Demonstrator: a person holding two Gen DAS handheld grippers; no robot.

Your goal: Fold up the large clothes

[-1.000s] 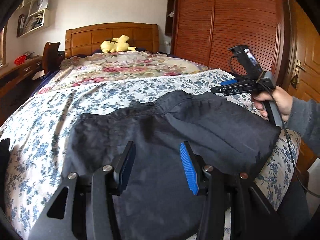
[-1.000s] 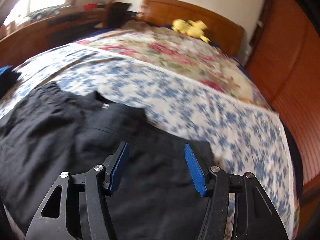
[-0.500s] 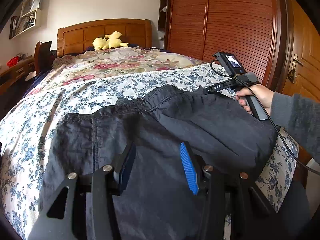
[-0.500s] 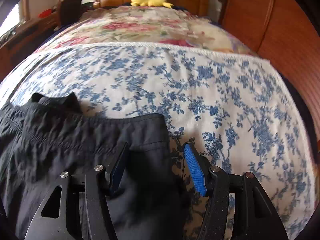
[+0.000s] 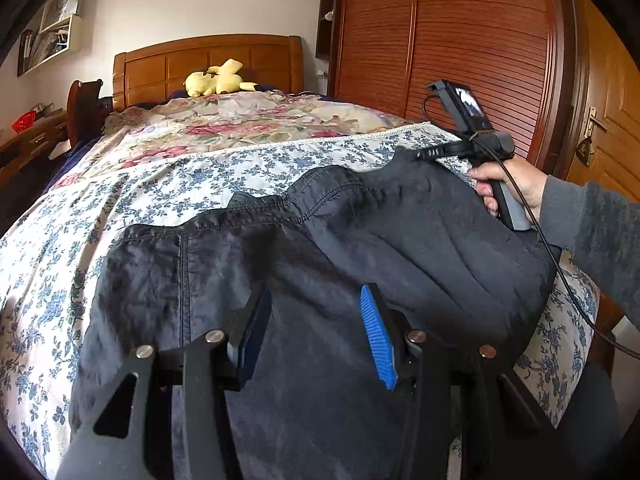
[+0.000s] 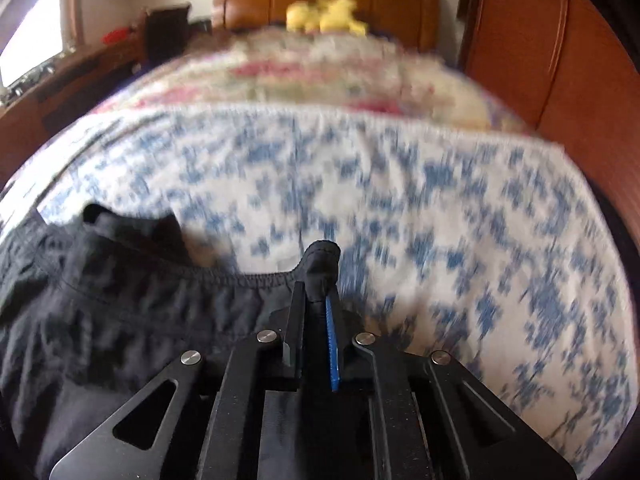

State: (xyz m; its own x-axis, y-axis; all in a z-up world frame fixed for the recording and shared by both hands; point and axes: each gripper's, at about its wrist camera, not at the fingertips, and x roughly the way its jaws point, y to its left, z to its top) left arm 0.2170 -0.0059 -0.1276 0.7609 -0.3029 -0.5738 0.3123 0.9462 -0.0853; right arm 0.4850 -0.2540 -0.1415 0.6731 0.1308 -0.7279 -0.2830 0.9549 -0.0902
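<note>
The black trousers (image 5: 360,248) lie spread on the bed (image 5: 168,184) over its blue-flowered sheet. The right claw (image 6: 316,280) has just closed and now pinches a waistband corner, where earlier it stood wide above the cloth. The left claw (image 5: 316,328) hangs half open over the trousers, gripping nothing.

garments: 1 dark garment (image 5: 360,264) | grippers: 2 | plush toys: 1 yellow plush toy (image 5: 218,82), 12 o'clock | beds: 1 bed (image 5: 168,184) | wardrobes: 1 wardrobe (image 5: 460,40)
</note>
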